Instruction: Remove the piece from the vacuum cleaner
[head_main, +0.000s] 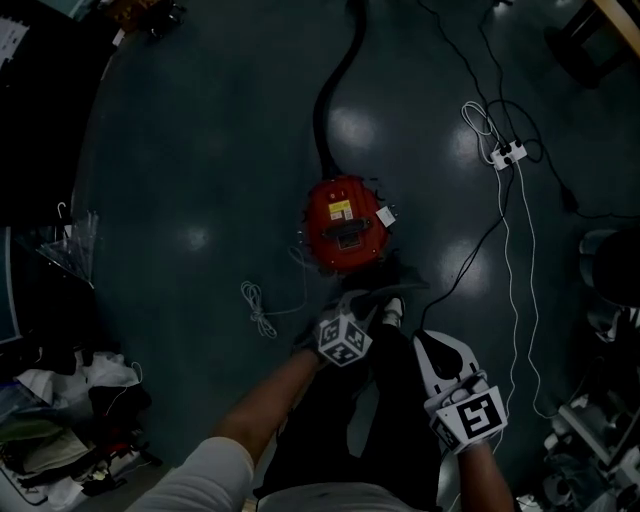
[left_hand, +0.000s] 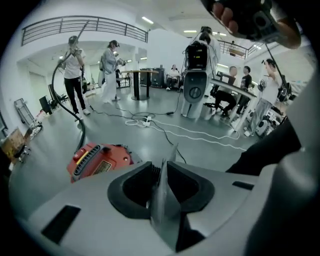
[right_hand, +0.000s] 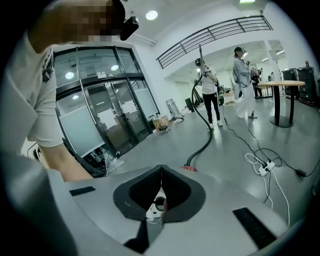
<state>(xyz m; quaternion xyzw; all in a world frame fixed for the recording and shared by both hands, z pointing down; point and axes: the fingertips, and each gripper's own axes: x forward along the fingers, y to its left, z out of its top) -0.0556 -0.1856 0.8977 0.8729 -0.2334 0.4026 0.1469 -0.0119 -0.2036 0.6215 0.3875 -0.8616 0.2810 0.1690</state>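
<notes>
Left tool (left_hand: 161, 172) and right tool (right_hand: 160, 192) are held pressed together, empty. One should be spread toward the round red plastic vacuum cleaner (head_main: 345, 225) at 12 o'clock.

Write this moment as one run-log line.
vacuum cleaner: on floor, untouched | left gripper: jaws shut, empty | right gripper: jaws shut, empty

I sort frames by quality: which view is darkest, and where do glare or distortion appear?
Head view: darkest; lamp glare patches on the floor near the red vacuum cleaner. Left and right gripper views: bright, fisheye bends the railing and blackens corners.
</notes>
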